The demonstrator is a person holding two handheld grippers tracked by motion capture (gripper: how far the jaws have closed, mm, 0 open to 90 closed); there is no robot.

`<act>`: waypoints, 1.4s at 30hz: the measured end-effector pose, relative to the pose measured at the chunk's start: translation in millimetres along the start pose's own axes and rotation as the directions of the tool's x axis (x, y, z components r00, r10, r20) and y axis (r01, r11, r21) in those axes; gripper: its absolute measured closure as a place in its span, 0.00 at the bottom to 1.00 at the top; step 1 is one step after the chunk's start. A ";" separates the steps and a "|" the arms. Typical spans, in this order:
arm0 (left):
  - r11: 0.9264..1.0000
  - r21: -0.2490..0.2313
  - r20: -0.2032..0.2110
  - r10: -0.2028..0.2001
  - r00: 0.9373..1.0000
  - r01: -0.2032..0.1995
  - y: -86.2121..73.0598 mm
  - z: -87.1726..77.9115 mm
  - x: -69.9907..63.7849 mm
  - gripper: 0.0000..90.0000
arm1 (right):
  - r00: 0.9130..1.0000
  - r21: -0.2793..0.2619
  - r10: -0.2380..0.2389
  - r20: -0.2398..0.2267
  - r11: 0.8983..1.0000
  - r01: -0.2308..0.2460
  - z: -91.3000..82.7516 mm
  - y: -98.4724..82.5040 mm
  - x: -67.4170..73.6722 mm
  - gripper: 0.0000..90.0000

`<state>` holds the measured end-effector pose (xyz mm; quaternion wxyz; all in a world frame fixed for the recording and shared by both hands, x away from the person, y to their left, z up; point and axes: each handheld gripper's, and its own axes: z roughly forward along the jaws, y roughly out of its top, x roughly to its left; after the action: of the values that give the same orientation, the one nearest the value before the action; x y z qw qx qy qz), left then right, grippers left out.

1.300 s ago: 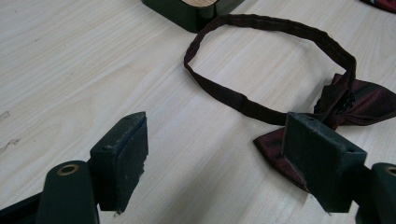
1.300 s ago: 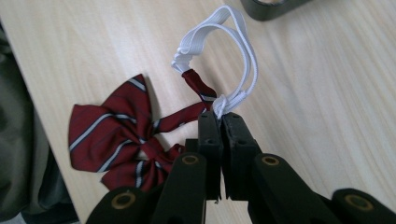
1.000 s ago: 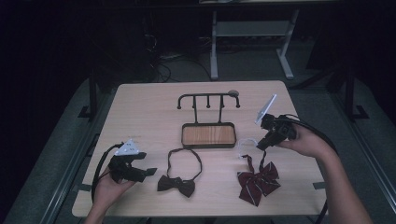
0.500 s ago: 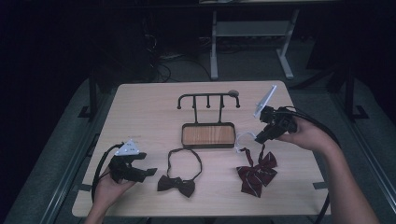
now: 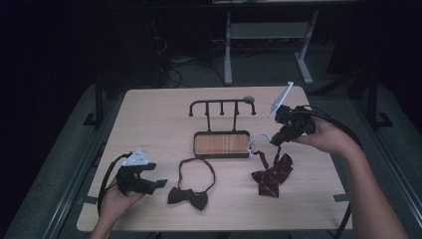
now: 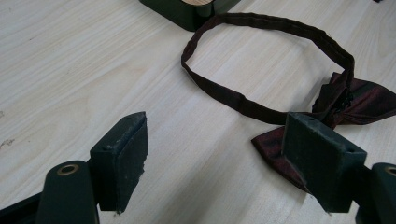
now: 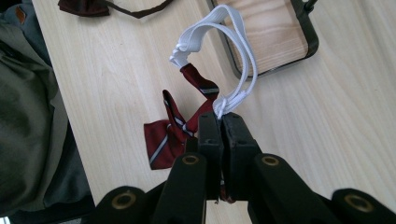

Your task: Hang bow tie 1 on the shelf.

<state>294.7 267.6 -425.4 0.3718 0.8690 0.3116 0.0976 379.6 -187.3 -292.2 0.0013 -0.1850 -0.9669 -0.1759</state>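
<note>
A striped red bow tie (image 5: 271, 174) with a white elastic band (image 5: 257, 143) hangs partly lifted off the table at the right. My right gripper (image 5: 275, 141) is shut on that white band (image 7: 233, 100), with the tie (image 7: 168, 135) dangling below the jaws. A dark bow tie (image 5: 188, 195) with its neck loop (image 6: 261, 60) lies on the table near the front middle. My left gripper (image 5: 158, 183) rests low at the front left, open, its pads (image 6: 126, 158) apart and nothing between them; the dark tie (image 6: 355, 100) lies just beyond its right jaw.
A black stand with a wooden base (image 5: 221, 144) and a hook rail (image 5: 222, 104) sits in the middle of the light wooden table (image 5: 149, 124). Desk legs (image 5: 229, 55) and cables lie on the dark floor behind. The person's clothing (image 7: 32, 107) is beside the table edge.
My right gripper has risen and shifted toward the stand, pulling the white band up so the red striped tie is partly lifted. The left gripper stayed put.
</note>
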 end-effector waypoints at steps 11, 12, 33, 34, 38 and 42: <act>1.000 0.005 0.000 0.001 1.000 -0.001 -0.1 -0.4 0.0 0.25 | 1.000 -0.006 0.003 0.013 1.000 -0.003 -8.5 9.5 -4.5 0.96; 1.000 0.005 0.000 0.000 1.000 0.000 -0.1 -0.6 -0.1 0.25 | 1.000 -0.005 0.002 0.015 1.000 -0.002 -9.2 10.3 -5.1 0.96; 1.000 0.004 0.002 0.001 1.000 -0.001 0.2 -1.5 -0.6 0.25 | 0.998 -0.008 0.003 0.060 1.000 -0.003 -26.9 35.3 -12.0 0.96; 1.000 0.003 0.003 0.002 1.000 -0.002 0.3 -1.5 -0.7 0.25 | 0.998 -0.009 -0.002 0.062 1.000 0.003 -27.7 36.5 -12.9 0.96; 1.000 -0.003 0.005 -0.002 1.000 0.002 0.6 -1.8 -1.1 0.25 | 0.998 -0.010 0.014 0.068 1.000 -0.013 -30.3 41.6 -19.1 0.96; 1.000 -0.006 0.007 -0.004 1.000 0.004 0.7 -1.8 -1.1 0.25 | 0.997 -0.001 0.026 0.071 1.000 -0.026 -30.7 44.5 -24.5 0.96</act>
<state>293.4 267.6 -423.6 0.3756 0.8677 0.3116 0.0944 416.4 -167.8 -249.9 -0.0308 -0.2036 -0.9638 -0.1693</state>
